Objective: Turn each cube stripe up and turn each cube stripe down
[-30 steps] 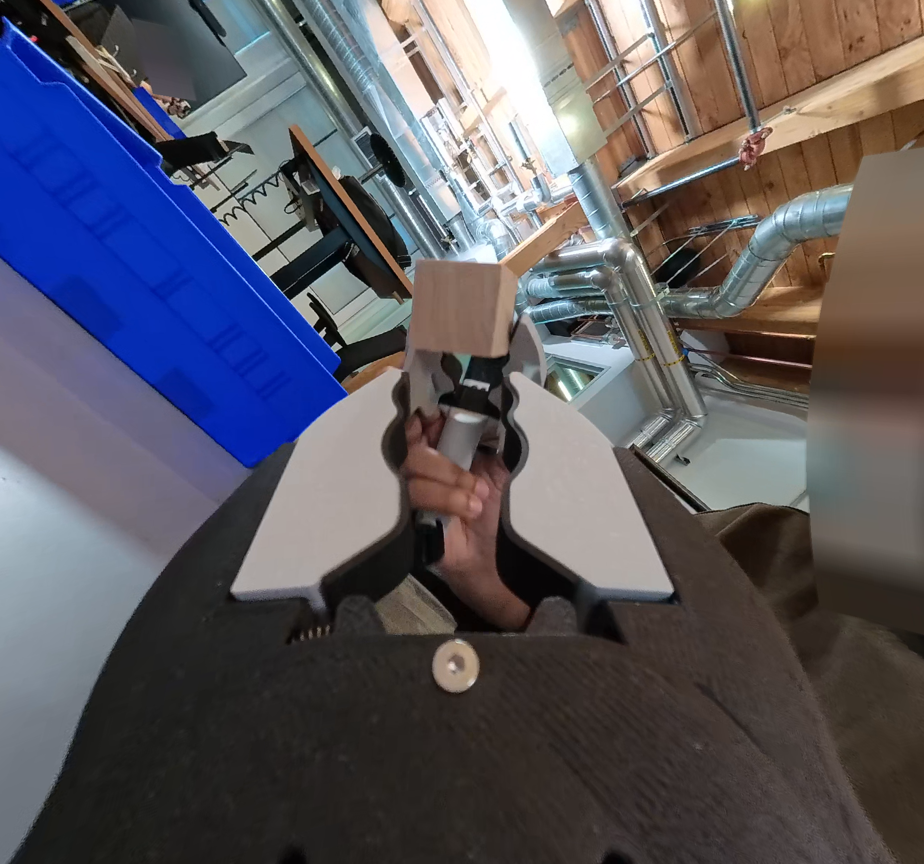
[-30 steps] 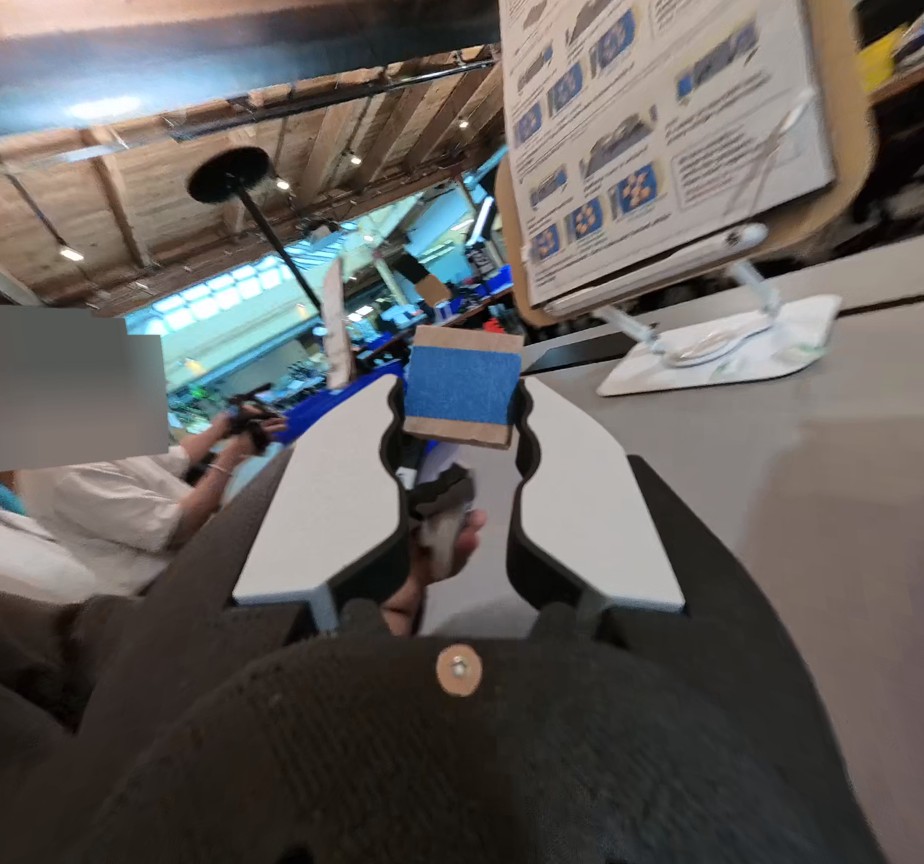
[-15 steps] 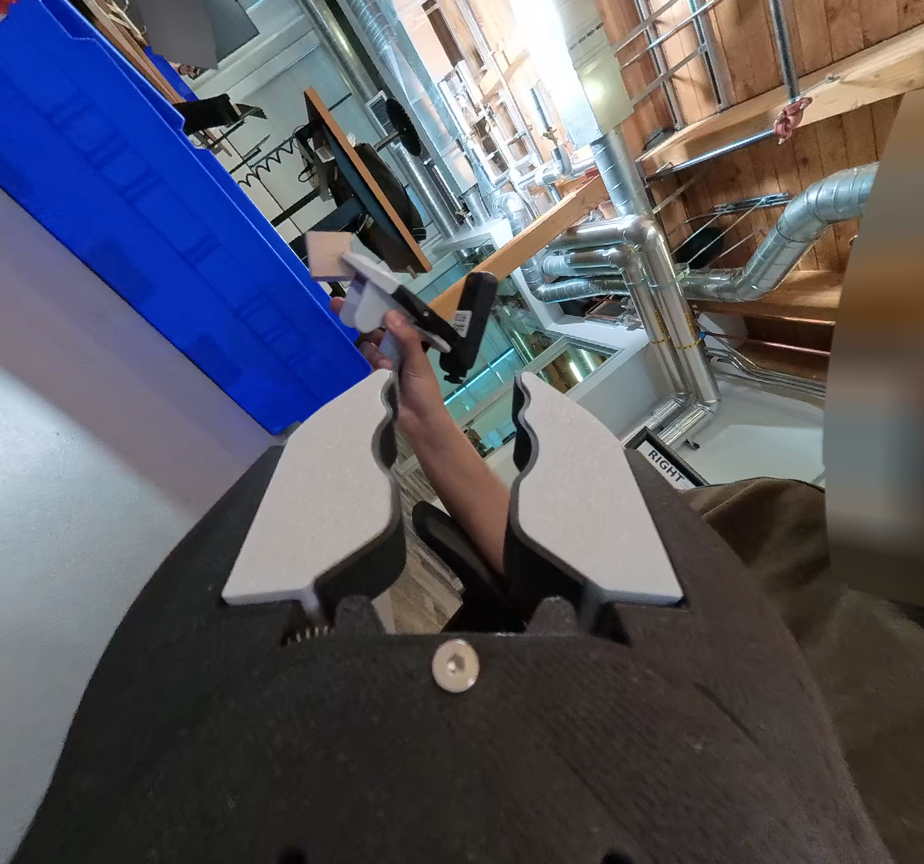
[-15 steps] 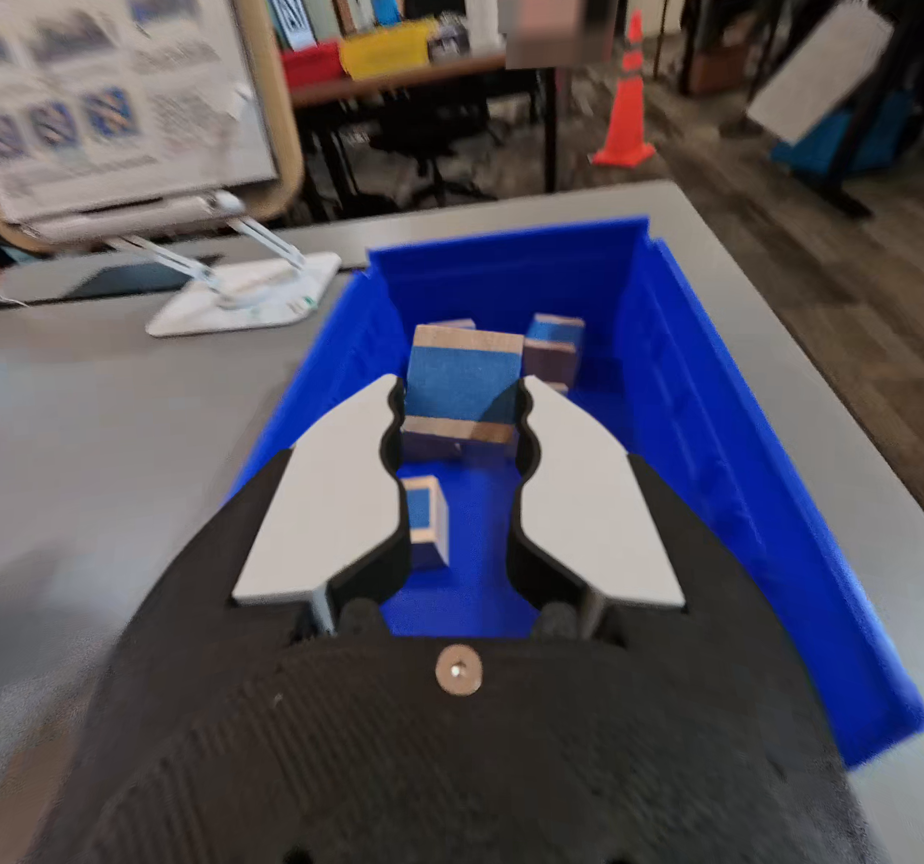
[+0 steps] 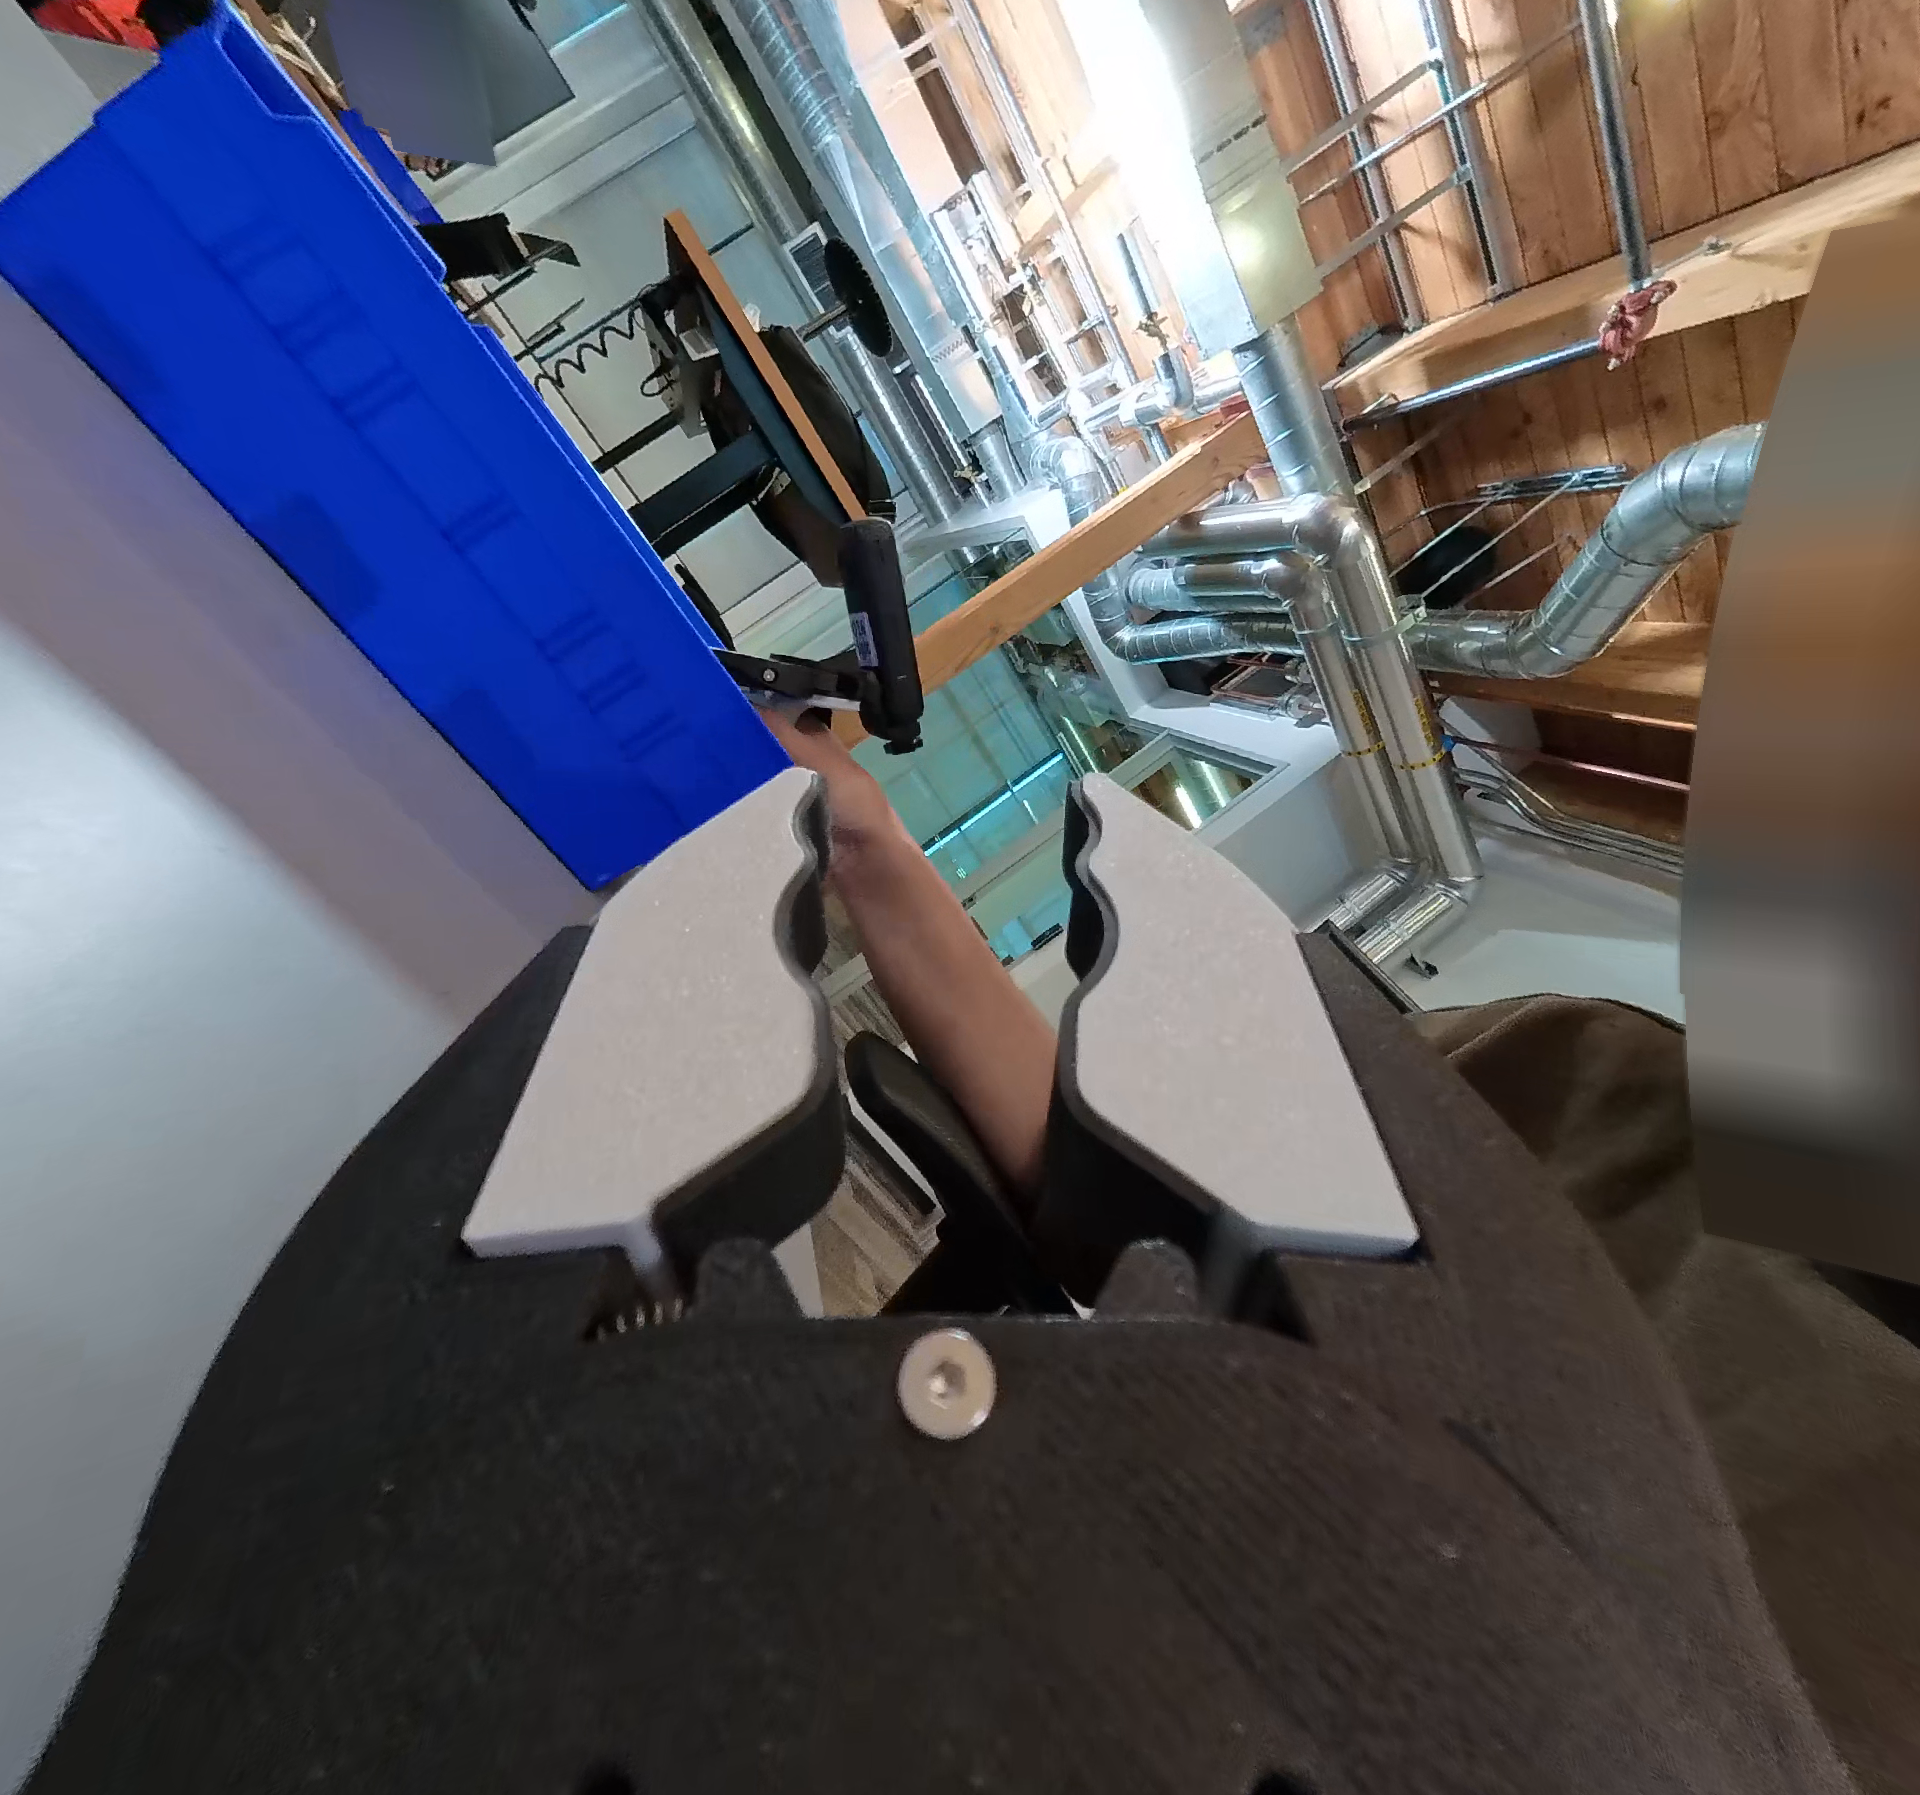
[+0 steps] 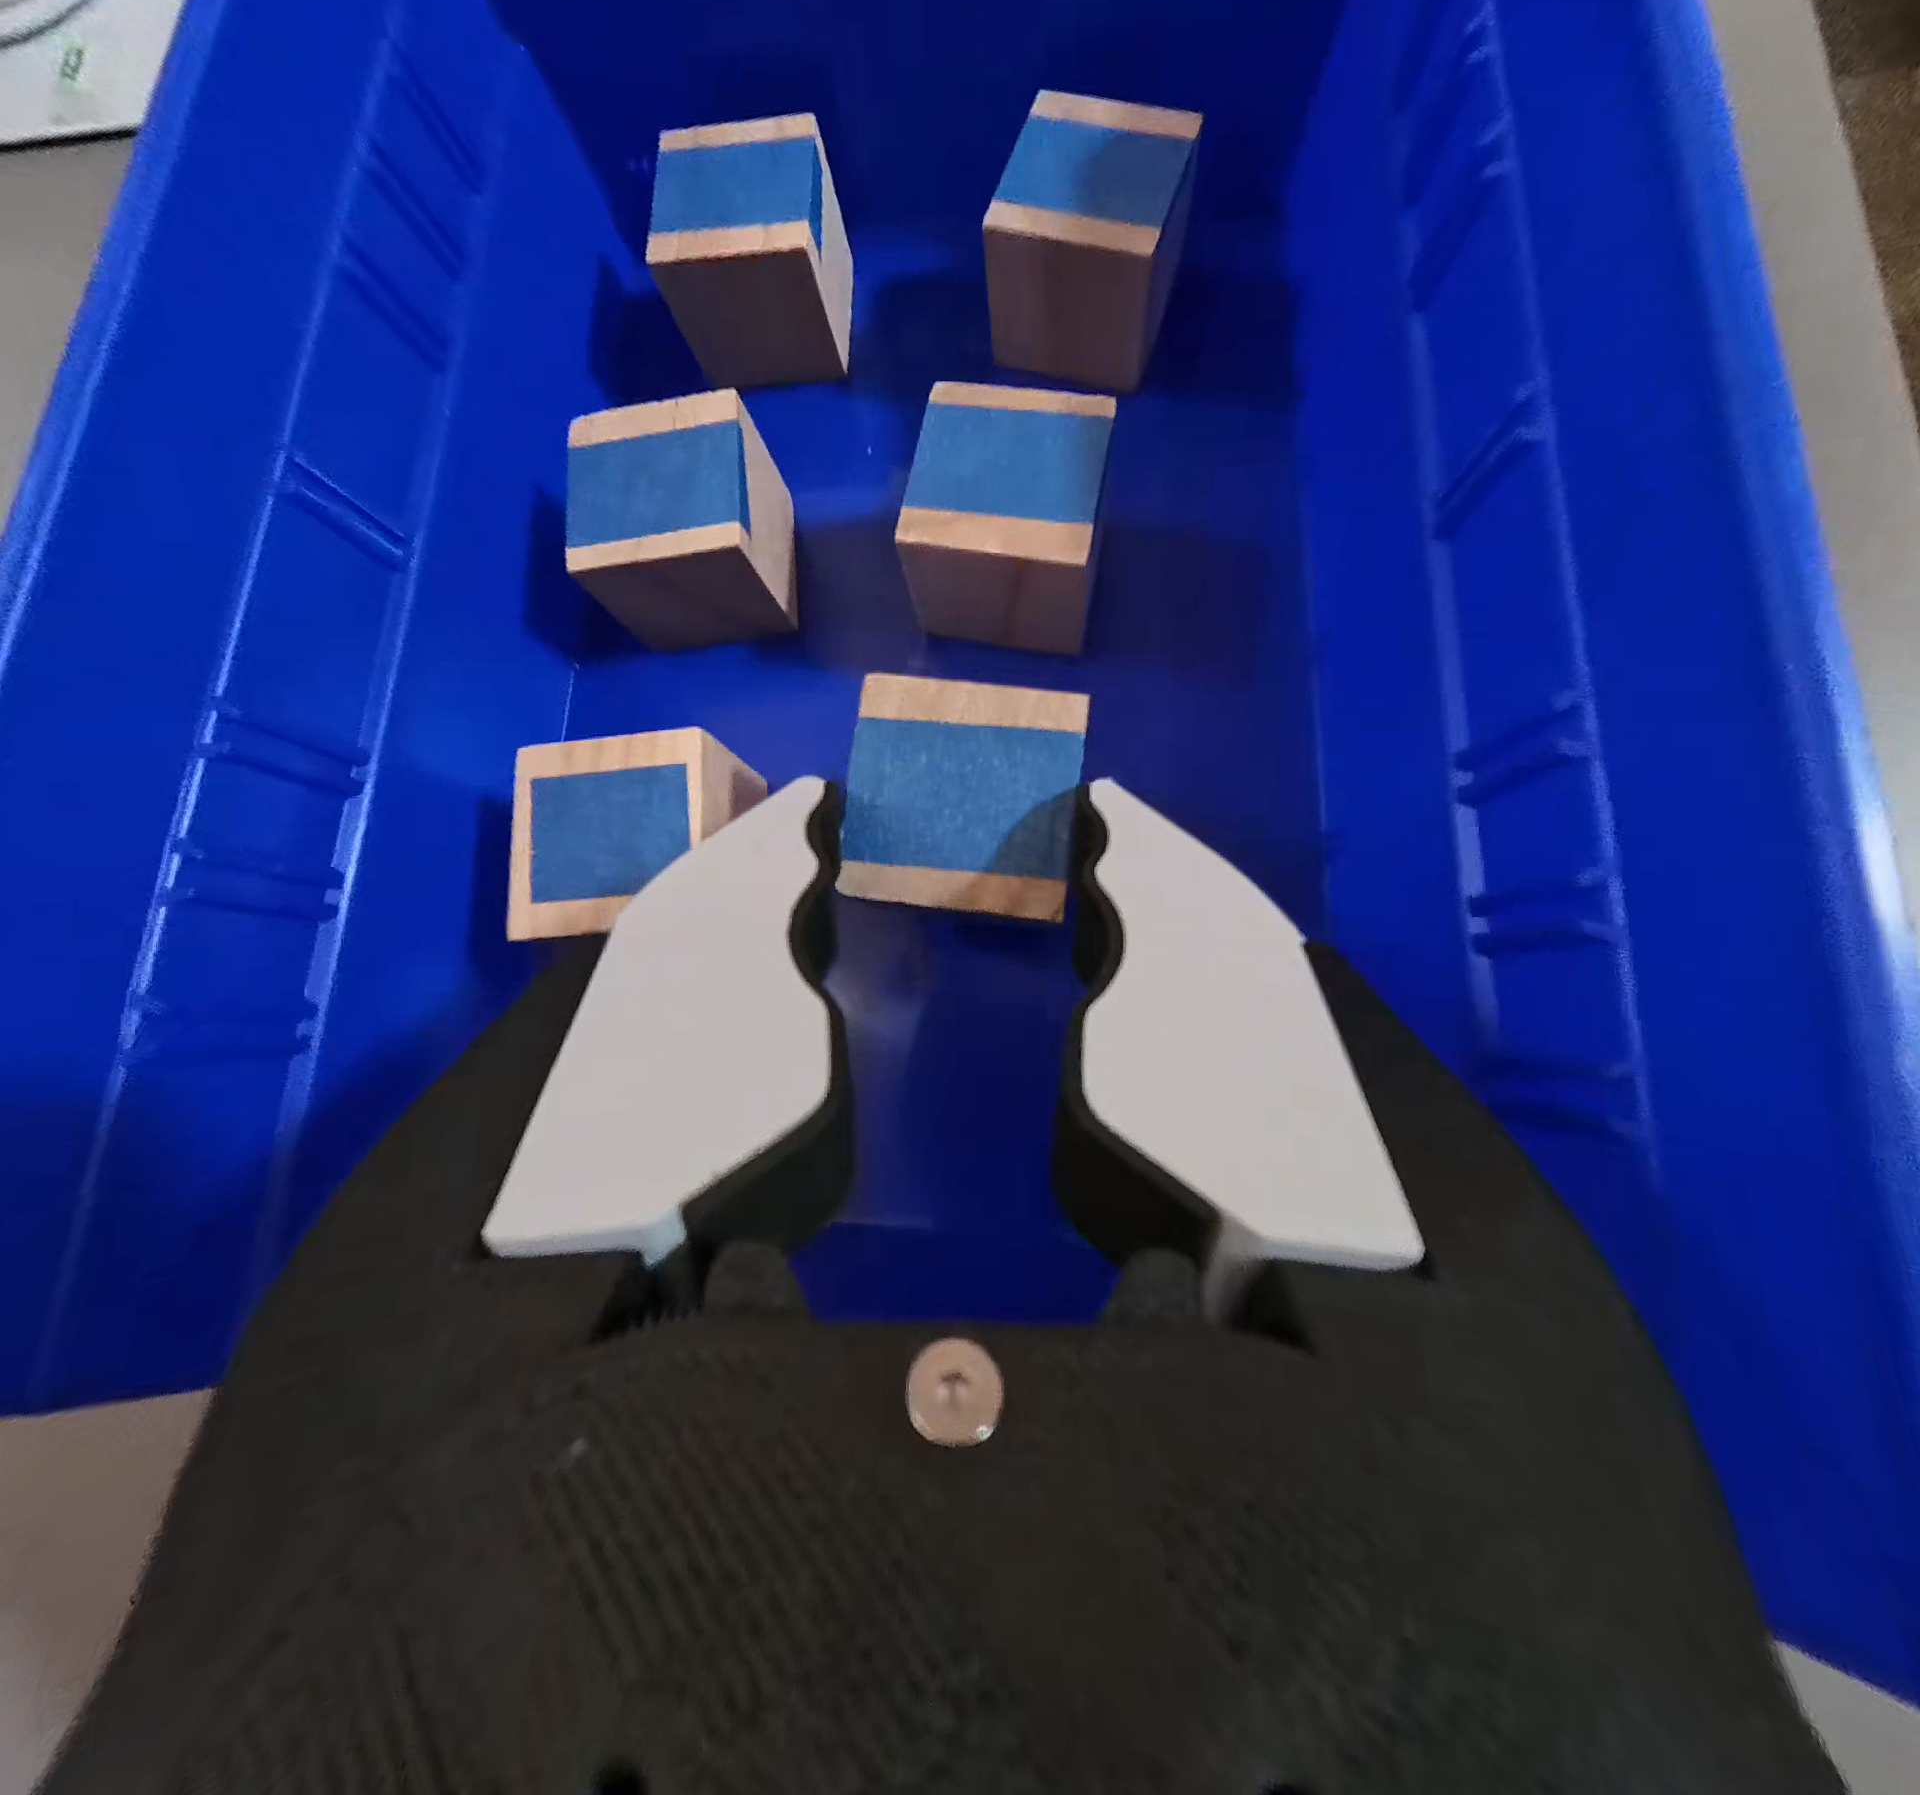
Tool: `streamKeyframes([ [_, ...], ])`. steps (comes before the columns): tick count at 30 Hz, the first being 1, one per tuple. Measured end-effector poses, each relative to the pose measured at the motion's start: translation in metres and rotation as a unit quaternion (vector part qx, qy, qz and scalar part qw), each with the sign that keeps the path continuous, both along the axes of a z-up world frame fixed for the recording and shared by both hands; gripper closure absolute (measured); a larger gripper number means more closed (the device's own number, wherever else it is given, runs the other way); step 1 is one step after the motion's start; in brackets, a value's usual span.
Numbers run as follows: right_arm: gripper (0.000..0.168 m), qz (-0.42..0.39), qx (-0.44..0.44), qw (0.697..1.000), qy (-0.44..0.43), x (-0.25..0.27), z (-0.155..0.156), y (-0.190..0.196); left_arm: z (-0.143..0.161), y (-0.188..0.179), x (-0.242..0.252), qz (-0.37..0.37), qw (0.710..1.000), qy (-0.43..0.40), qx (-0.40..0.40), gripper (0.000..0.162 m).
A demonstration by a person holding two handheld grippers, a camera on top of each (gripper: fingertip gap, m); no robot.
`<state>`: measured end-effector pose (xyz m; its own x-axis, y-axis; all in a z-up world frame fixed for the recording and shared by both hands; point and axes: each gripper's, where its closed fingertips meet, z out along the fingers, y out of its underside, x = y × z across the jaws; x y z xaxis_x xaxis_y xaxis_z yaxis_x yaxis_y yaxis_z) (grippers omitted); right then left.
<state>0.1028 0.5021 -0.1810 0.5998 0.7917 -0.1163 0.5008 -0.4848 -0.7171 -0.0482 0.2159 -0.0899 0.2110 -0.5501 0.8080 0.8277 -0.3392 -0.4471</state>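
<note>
Sixth cube between the right fingers, stripe up, low in the blue bin.

The left gripper [image 5: 940,836] idles beside the bin wall [image 5: 343,457], its fingers spread on nothing and tipped toward ceiling ducts [image 5: 1351,602] and timber walls, probably parked to leave room. The right gripper [image 6: 956,836] reaches into the blue bin [image 6: 1507,498], fingers flanking the striped cube [image 6: 961,795]; whether they pinch it or have let go, I cannot tell. Just left of the fingers sits a cube [image 6: 608,836]; ahead, four more [image 6: 997,509] in two rows, all stripe up, spaced for finger access. Grey worktop [image 6: 62,218] surrounds the bin.
</note>
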Motion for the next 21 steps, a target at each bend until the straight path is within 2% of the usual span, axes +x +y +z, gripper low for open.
streamKeyframes([
  [15,0.124,-0.023,-0.005,0.999,-0.036,0.009,-0.009,0.005,-0.004,-0.001,-0.003,0.004,1.000,-0.001,-0.007,0.119],
  [21,0.113,-0.031,-0.004,0.999,-0.025,0.012,-0.005,0.006,-0.005,0.000,-0.002,0.000,1.000,-0.002,-0.009,0.119],
])
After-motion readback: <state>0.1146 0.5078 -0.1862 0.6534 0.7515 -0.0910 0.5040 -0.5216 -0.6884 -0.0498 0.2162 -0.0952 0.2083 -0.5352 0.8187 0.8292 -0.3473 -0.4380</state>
